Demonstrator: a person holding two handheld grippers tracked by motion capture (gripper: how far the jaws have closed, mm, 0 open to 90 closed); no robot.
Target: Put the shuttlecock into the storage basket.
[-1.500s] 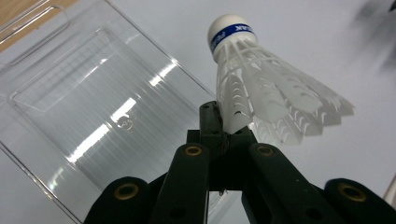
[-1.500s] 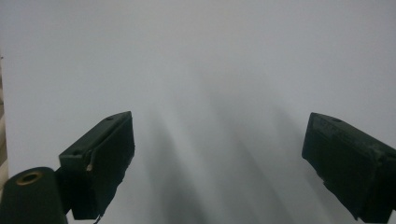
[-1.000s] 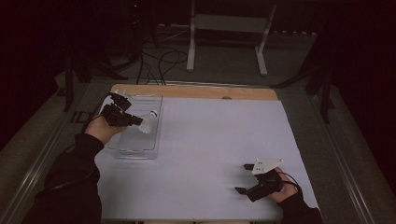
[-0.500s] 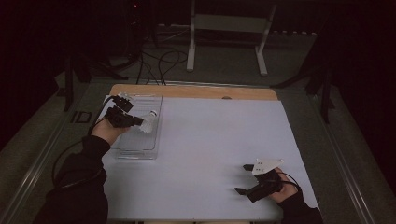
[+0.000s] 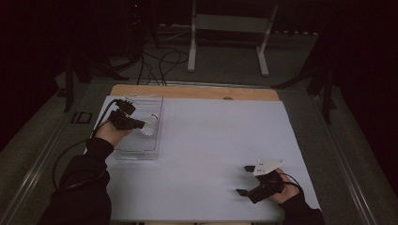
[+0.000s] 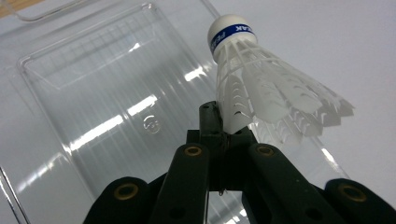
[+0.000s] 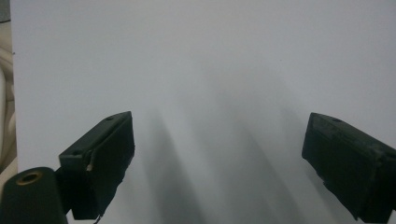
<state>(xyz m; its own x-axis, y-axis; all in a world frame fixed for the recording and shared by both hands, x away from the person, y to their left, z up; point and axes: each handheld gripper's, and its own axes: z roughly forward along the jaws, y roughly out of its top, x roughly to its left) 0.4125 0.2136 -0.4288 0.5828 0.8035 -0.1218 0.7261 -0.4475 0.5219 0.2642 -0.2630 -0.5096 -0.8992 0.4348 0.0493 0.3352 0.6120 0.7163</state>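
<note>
left gripper [image 6: 223, 135] clamps shuttlecock [image 6: 261, 88] by its skirt edge above clear tray [image 5: 141, 150] | right gripper [image 5: 246, 180] gapes idle on table | we lower slowly, release inside tray walls

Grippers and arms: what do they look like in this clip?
Both grippers are black. The left gripper has brass-ringed pivots on its linkage and trails a black cable. The right gripper has blocky pads and a grey three-cornered plate. Both sleeves are dark.
</note>
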